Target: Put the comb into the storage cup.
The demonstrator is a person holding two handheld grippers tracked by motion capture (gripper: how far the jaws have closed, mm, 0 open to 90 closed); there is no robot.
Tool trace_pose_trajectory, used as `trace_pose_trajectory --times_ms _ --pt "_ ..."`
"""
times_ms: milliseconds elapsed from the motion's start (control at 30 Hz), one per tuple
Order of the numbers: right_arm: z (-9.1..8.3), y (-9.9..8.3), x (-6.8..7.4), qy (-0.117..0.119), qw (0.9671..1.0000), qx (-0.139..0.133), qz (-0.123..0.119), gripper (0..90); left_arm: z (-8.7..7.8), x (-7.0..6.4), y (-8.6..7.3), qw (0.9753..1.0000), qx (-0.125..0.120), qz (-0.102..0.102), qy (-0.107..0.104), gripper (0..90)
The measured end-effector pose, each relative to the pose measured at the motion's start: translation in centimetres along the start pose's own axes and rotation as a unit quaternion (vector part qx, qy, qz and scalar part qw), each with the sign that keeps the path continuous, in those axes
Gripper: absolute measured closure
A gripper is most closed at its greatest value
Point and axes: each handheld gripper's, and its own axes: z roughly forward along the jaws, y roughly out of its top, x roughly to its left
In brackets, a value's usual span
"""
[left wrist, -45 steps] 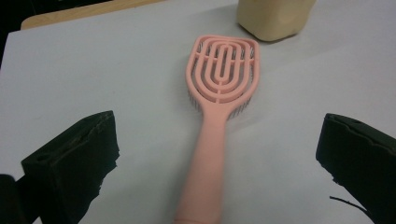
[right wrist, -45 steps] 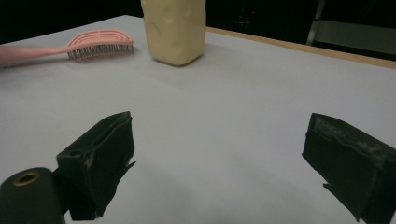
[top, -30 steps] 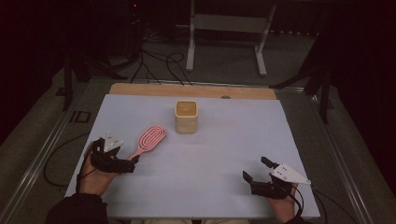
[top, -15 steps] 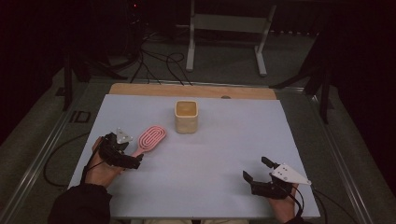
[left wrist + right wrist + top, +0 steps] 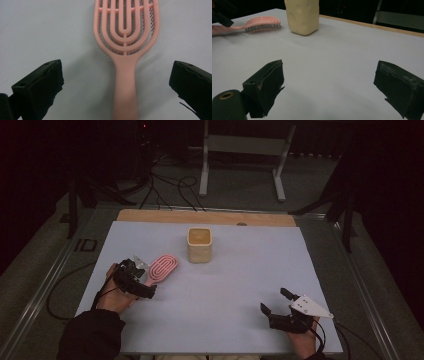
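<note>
Left claw [image 5: 117, 85] wide around brush handle [image 5: 125, 85]

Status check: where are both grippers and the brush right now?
Left gripper open, jaws straddling pink brush handle, no contact. Right gripper open, idle. Cup stands apart.

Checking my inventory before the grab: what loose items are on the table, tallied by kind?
Pink hairbrush: 1
Cream square cup: 1
Total: 2
The open left gripper straddles the brush handle without touching it; the right gripper is open over bare table.
</note>
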Motion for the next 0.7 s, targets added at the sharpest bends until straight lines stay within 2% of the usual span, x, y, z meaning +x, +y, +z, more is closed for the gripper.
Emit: trace_pose_trajectory --times_ms 200,500,700 --pt "0.0 0.0 0.0 -0.001 1.0 -0.001 0.0 8.8 1.1 -0.2 0.7 0.9993 0.037 0.005 -0.008 0.5" --pt "0.0 0.0 0.0 -0.001 1.0 0.002 -0.001 8.8 2.0 0.4 1.2 0.9962 0.078 -0.012 -0.036 4.6" --pt "0.1 -0.1 0.0 -0.002 1.0 0.005 -0.004 8.8 2.5 0.6 1.2 0.9942 0.099 -0.019 -0.039 9.8"
